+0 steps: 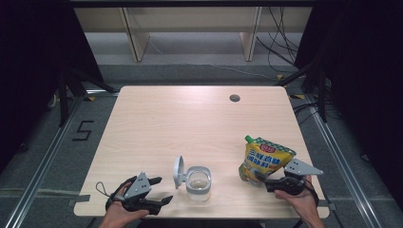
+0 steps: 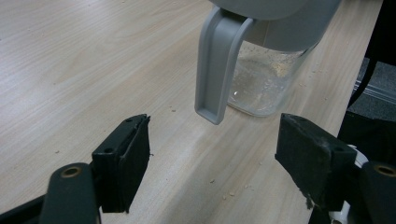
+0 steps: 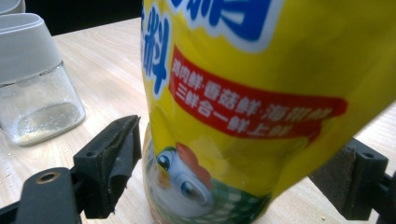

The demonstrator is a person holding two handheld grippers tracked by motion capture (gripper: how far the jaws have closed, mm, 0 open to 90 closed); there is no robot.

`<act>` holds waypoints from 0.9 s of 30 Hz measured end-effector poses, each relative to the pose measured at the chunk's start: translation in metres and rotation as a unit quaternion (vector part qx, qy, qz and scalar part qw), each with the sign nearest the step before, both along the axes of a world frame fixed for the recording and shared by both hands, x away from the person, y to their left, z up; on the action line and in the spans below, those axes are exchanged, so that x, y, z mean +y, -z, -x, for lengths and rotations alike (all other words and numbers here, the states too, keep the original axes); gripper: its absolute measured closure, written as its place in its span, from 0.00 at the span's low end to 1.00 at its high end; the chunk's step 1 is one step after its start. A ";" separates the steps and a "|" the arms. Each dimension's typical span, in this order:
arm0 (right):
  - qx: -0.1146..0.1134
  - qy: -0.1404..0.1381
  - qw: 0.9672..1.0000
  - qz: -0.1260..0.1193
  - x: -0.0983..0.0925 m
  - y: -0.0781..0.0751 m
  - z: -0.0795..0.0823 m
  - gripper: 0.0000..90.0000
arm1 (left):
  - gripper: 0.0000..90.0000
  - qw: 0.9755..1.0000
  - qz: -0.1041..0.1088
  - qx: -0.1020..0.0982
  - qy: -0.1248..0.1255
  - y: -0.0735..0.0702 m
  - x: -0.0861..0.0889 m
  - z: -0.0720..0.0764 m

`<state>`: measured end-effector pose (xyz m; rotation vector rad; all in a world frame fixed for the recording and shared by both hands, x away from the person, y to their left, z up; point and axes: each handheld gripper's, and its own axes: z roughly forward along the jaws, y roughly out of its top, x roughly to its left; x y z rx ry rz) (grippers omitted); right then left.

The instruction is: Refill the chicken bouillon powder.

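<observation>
Currently right gripper (image 1: 269, 183) has its jaws spread wide around the base of the yellow seasoning pouch (image 1: 264, 160), pads not visibly touching; pouch stands at the table's (image 1: 157, 123) near right. Left gripper (image 1: 158, 190) is wide apart, holding nothing, just left of the glass jar (image 1: 198, 184), lid flipped up. Risk: soft pouch may buckle or tip under a low pinch. Count: one pouch, one jar, two grippers.

Pale wooden table (image 1: 157, 118), with a round cable hole (image 1: 234, 98) near the far edge. Near the front edge: clear jar (image 1: 198, 183), grey lid (image 1: 178, 172) flipped open; right of it, upright yellow pouch (image 1: 264, 159). Crumbs scattered around the jar.
</observation>
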<state>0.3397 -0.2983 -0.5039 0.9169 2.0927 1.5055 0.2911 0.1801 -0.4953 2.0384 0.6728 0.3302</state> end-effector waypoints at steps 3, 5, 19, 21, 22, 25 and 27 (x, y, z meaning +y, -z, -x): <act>-0.004 -0.005 1.000 0.003 0.003 0.002 -0.002 0.20 | 0.28 1.000 0.008 0.003 -0.008 0.000 0.000 0.000; -0.006 -0.007 1.000 0.000 0.003 0.002 -0.002 0.20 | 0.28 1.000 0.007 0.003 -0.008 0.000 0.000 0.000; -0.024 -0.040 0.999 -0.014 0.006 0.004 -0.012 0.28 | 0.28 1.000 0.006 0.005 -0.004 0.002 -0.003 0.001; -0.029 -0.016 0.999 -0.016 0.009 0.005 -0.011 0.30 | 0.28 1.000 0.005 0.006 -0.003 0.002 -0.003 0.002; -0.039 -0.014 0.999 -0.012 0.009 0.006 -0.012 0.31 | 0.28 1.000 0.004 0.006 -0.003 0.002 -0.003 0.001; -0.024 -0.020 0.999 -0.025 0.012 0.006 -0.011 0.31 | 0.28 1.000 0.000 0.005 -0.002 0.002 -0.002 0.001; -0.034 -0.019 0.999 -0.007 0.011 0.006 -0.013 0.32 | 0.28 1.000 -0.004 0.000 0.000 0.002 -0.002 0.001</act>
